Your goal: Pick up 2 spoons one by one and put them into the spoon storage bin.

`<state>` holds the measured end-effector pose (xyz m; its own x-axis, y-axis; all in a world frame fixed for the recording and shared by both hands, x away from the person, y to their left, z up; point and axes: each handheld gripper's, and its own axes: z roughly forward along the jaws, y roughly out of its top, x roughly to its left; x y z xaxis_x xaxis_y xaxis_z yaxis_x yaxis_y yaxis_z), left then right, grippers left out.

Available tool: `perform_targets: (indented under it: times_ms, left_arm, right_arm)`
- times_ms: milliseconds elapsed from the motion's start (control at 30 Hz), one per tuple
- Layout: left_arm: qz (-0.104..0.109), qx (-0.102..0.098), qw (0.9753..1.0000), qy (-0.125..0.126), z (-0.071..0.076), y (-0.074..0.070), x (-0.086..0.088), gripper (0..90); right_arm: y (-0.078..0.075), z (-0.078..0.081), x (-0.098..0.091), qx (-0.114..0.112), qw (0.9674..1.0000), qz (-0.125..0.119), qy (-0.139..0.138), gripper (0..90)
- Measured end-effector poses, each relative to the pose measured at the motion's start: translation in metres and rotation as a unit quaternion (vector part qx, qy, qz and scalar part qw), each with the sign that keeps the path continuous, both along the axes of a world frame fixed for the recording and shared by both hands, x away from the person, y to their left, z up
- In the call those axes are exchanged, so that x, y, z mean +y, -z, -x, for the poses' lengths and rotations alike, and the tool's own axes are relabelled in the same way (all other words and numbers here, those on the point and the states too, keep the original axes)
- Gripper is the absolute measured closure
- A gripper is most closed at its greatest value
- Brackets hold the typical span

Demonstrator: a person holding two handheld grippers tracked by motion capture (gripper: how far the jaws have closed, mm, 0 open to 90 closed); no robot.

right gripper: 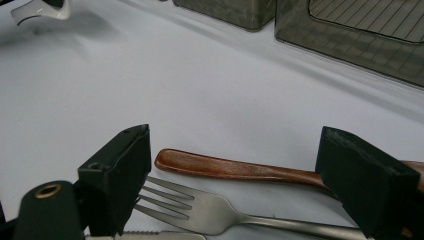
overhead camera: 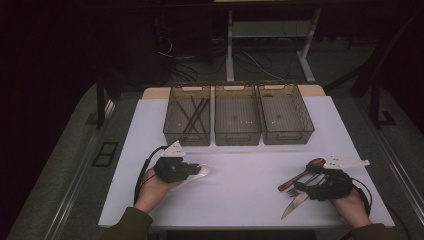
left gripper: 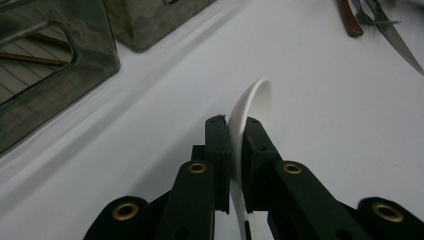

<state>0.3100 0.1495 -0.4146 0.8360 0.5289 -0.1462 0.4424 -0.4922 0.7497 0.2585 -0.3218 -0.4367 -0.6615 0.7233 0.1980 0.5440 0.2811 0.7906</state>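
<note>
My left gripper [overhead camera: 192,169] is shut on a white ceramic spoon [overhead camera: 201,172] at the table's near left. In the left gripper view its black jaws [left gripper: 239,134] clamp the spoon's handle edge-on, and the bowl [left gripper: 256,102] sticks out ahead. At the near right my right gripper [overhead camera: 306,186] stands open low over a wooden spoon [overhead camera: 299,176], a metal fork [right gripper: 210,212] and a knife [overhead camera: 294,205]. In the right gripper view its jaws [right gripper: 235,139] straddle the wooden handle [right gripper: 225,168] and the fork's tines without pressing on either.
Three smoky see-through bins stand in a row at the back of the white table [overhead camera: 240,185]. The left bin [overhead camera: 172,117] holds dark chopsticks; the middle bin [overhead camera: 237,135] and right bin [overhead camera: 306,117] look empty. Cables trail from both grippers.
</note>
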Motion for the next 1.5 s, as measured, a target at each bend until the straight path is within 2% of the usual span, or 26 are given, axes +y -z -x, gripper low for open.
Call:
perform_targets:
  times_ms: [367, 1100, 1500]
  left_arm:
    - [0.028, -0.004, 0.9995, -0.01, -0.008, -0.006, -0.01, 82.4]
    - [0.045, -0.025, 0.9986, -0.002, -0.027, -0.018, -0.043, 82.4]
    - [0.051, -0.036, 0.998, -0.006, -0.044, -0.024, -0.058, 82.4]
  right_arm:
    - [0.0, 0.0, 0.0, 0.001, 1.0, 0.0, 0.0, 14.0]
    - [0.0, 0.0, -0.001, -0.001, 1.0, 0.0, 0.002, 14.0]
    - [0.0, 0.0, -0.002, 0.001, 1.0, -0.002, 0.002, 14.0]
